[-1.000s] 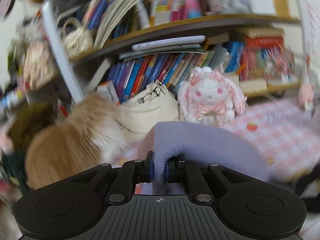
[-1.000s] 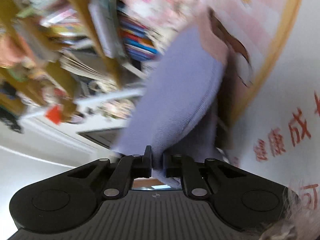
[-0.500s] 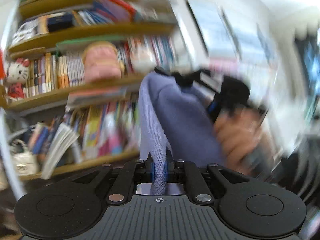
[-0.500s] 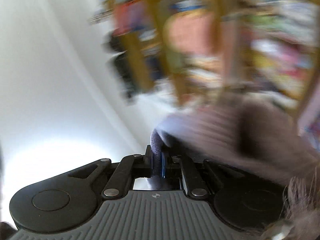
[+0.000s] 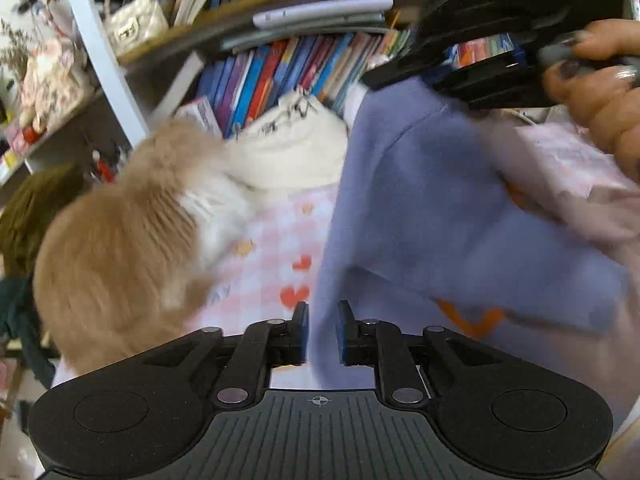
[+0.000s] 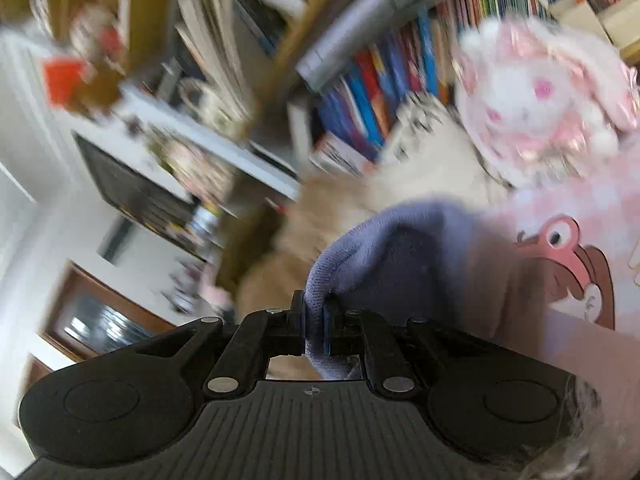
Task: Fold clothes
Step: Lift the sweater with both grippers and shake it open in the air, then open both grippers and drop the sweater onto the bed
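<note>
A lavender knit garment (image 5: 432,208) with an orange print hangs over the pink checked bedspread (image 5: 272,248). My left gripper (image 5: 322,332) has its jaws slightly apart, with the garment's edge lying loose between the pads. My right gripper (image 6: 315,330) is shut on a fold of the same garment (image 6: 384,248) and shows at the top right of the left wrist view (image 5: 480,40), held by a hand. A pink panel with a cartoon print (image 6: 576,280) lies to its right.
An orange and white cat (image 5: 120,240) sits at the left on the bed. A cream cloth bag (image 5: 288,144) and a pink plush rabbit (image 6: 540,92) lean against the bookshelf (image 5: 280,60) behind. The views are blurred by motion.
Both grippers swung up toward the shelves and back down to the bed. My left gripper's jaws have parted from the garment's edge. My right gripper stays shut on it.
</note>
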A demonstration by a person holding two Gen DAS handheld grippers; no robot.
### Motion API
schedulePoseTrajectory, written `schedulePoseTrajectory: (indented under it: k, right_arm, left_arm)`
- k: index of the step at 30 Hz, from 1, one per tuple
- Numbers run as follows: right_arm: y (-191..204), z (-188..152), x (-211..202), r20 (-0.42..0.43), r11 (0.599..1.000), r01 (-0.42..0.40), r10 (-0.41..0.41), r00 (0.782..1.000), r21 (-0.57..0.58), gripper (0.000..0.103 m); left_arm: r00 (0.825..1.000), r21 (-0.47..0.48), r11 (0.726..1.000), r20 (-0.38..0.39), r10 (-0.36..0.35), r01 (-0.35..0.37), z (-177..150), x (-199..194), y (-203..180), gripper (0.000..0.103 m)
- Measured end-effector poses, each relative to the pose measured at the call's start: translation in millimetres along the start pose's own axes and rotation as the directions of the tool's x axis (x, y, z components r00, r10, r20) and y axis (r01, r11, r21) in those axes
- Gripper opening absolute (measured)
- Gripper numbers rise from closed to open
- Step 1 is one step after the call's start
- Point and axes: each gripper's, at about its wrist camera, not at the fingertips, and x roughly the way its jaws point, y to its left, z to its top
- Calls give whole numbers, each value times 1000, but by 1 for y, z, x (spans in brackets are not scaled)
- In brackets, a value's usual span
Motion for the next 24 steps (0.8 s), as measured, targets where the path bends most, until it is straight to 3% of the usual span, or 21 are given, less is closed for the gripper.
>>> schedulePoseTrajectory:
  k: [3,8,9,11,12,14,16,20,24]
  right_arm:
    - [1,-8,26,-13,997,53,-54,998,-55,8]
    - [-1,-12,58,-29,974,153,-160,987,-168,18]
    - [0,-14,58,-37,972,146,-156,987,-182,22]
    - [1,-20,54,-51,970,125,-139,989,-206,42]
    - [2,-26,46,-53,972,101,-114,992,-210,53]
    - [5,-38,30,-60,973,59,-75,995,-224,55]
    - [6,-53,6,-68,961,67,-88,994,-269,55]
    - [-6,-90,-52,-39,912,164,-192,981,-376,55]
    - [-28,-120,-94,-64,867,251,-307,950,-430,55]
  left_arm:
    - [1000,-10,1000,-15,-3,3,-7,0,2,34]
    - [999,-10,1000,-38,-13,13,-18,-2,-2,38]
    - [999,-6,1000,-40,-15,15,-20,-1,-3,43]
    - [999,-4,1000,-41,-22,22,-23,2,-4,48]
    - [999,-6,1000,-42,-28,27,-25,3,-4,48]
    - [998,-14,999,-50,-46,45,-27,6,-8,48]
    - [997,-1,998,-48,-57,57,-26,8,-12,48]
    - [995,55,994,-49,-91,93,-25,13,-31,48]
    - [988,107,983,-56,-141,146,-22,18,-53,48]
